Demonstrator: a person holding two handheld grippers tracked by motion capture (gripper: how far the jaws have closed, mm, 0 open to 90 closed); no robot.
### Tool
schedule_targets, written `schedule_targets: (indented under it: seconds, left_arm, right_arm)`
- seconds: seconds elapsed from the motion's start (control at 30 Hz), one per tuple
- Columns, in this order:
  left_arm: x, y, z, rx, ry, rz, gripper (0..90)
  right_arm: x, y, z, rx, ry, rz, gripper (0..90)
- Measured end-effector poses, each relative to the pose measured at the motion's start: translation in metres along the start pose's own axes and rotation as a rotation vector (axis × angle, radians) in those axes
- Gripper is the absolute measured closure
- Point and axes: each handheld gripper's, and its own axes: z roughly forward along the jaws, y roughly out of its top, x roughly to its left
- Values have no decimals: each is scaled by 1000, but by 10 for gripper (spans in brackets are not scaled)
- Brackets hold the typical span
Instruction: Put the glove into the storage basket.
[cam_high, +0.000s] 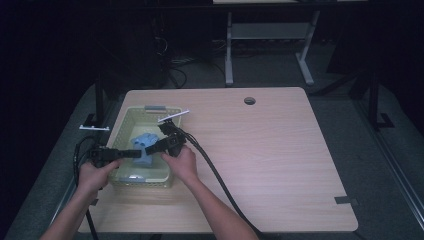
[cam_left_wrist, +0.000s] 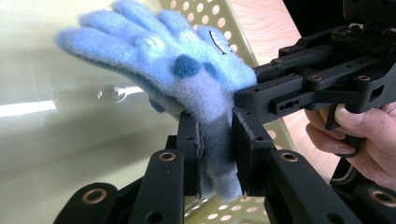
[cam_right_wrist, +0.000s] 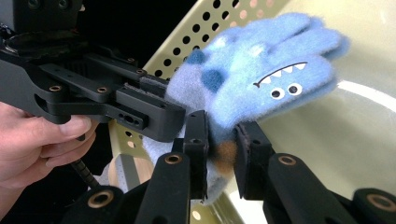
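Right now both grippers are clamped on one blue fuzzy glove (cam_left_wrist: 187, 74), which hangs just above the floor of a pale yellow-green perforated basket (cam_high: 125, 122) at the left side of the worktop (cam_high: 280, 150). The left gripper (cam_left_wrist: 215, 154) comes in from the basket's left edge and pinches the glove at its cuff end, jaws pressed together on the darker fabric there. The right gripper (cam_right_wrist: 220, 156) reaches in from the basket's right rim and bites the same cuff region from the other side, its jaws also closed on the cloth near an orange-brown patch.

The relation that matters: the two grips sit almost touching at the cuff, while the glove's long axis runs away from both, fingers pointing toward the far basket wall. The monster face with teeth and eyes looks toward the right gripper view. Neither hand is nearer the fingertips, so any stretching or turning of the glove would, I judge, begin with the cuff being pulled apart between them.
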Motion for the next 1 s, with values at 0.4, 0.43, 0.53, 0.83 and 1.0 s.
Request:
schedule_targets:
  seconds: [0.4, 0.43, 0.53, 0.83, 1.0]
  left_arm:
    - [3, -1, 7, 18, 87, 10, 755]
    - [3, -1, 8, 26, 103, 10, 755]
    - [4, -2, 13, 58, 158, 10, 756]
    - [-7, 2, 33, 208, 296, 73, 749]
    - [-5, 3, 35, 220, 313, 32, 672]
  right_arm:
    - [-4, 0, 3, 31, -61, -7, 760]
    - [-4, 1, 2, 29, -67, -3, 760]
    - [-4, 2, -2, 24, -78, -9, 760]
    - [1, 1, -8, 30, -85, -41, 747]
    - [4, 1, -9, 30, -86, -49, 747]
